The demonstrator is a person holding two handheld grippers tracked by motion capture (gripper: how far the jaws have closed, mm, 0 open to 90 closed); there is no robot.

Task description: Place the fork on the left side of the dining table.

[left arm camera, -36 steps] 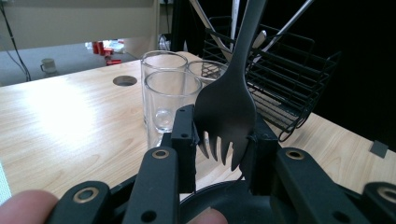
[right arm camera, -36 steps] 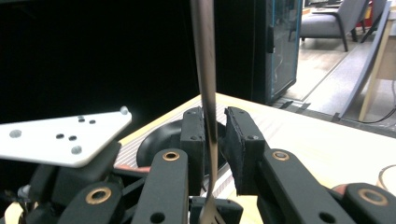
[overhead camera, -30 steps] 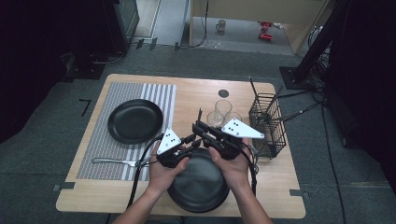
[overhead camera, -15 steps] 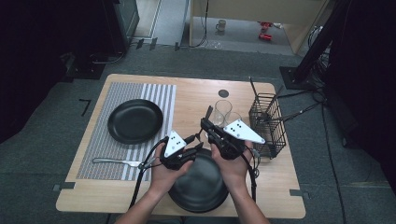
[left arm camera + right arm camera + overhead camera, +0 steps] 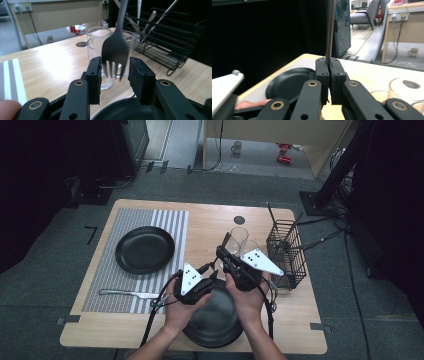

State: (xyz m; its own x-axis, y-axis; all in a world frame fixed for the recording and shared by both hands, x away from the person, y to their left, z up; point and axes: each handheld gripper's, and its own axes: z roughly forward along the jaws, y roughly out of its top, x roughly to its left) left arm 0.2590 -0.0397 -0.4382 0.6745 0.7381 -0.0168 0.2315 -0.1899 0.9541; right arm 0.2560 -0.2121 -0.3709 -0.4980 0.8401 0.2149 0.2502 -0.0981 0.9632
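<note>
Near the lower middle of the high view, both grippers meet above a black plate (image 5: 212, 315) on the tabletop (image 5: 210, 225). Right gripper (image 5: 329, 65) has its fingers closed on the thin metal handle of a fork (image 5: 115, 50), which runs straight up out of the frame. Seen from the left gripper view, the fork hangs tines down at frame centre, dull grey steel with four tines, its head between the spread fingers of the left gripper (image 5: 115, 75) without touching either. Behind it stand two clear glasses (image 5: 98, 53), and a black wire rack (image 5: 162, 37) with cutlery sits at upper right.
</note>
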